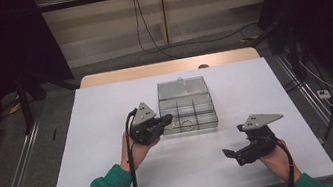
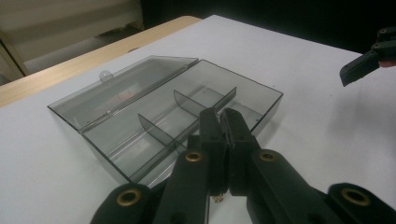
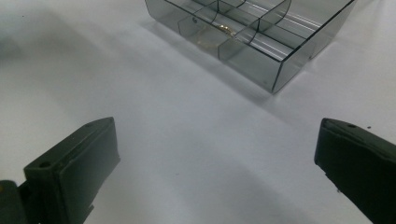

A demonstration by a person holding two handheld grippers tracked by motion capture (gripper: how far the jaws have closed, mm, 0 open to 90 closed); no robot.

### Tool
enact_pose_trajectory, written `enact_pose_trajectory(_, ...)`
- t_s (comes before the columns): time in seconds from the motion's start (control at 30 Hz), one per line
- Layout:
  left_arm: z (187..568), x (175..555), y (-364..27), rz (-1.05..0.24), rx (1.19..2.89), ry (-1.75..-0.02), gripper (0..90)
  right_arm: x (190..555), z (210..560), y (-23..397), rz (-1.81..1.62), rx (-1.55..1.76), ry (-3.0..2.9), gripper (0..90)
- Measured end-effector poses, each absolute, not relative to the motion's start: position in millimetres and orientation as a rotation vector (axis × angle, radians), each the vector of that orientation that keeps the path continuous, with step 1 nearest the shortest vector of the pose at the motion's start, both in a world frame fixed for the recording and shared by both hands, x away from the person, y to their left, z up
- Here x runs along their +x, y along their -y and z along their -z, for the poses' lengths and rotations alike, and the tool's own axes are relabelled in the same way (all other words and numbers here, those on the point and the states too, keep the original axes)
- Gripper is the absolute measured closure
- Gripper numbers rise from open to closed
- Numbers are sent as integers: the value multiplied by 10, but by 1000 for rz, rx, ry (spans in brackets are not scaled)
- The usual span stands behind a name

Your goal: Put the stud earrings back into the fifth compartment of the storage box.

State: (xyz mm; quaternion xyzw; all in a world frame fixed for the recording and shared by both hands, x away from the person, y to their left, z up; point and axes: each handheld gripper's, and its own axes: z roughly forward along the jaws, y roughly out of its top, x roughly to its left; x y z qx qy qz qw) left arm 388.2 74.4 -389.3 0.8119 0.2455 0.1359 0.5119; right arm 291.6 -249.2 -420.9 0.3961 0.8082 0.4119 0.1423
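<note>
White desk (image 1: 112,147) carries the clear organizer box (image 1: 187,104), lid open, near the center toward the far edge. Left tongs (image 1: 167,120) sit at its near-left compartment. Left gripper view: tongs (image 2: 223,116) clenched over the box (image 2: 140,93). Right gripper view: right tongs (image 3: 215,158) released, apart from the box (image 3: 280,51).

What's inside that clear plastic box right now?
The box holds dividers and a thin gold ring in a front compartment. The shut left gripper covers the front-left compartment, so its contents can't be seen.
</note>
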Motion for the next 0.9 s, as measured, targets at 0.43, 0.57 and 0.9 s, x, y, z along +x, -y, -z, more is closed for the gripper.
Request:
enact_pose_trajectory(0.43,3910,3968,-607,-315,1958,-581,887,2915,4206,2501,-1189,1146,-2328,0)
enact_pose_trajectory(0.57,3924,3995,-567,-309,1959,-582,887,2913,4204,2504,-1193,1149,-2323,0)
enact_pose_trajectory(0.9,3966,4048,-475,-301,1973,-582,887,2917,4209,2502,-1190,1146,-2328,0)
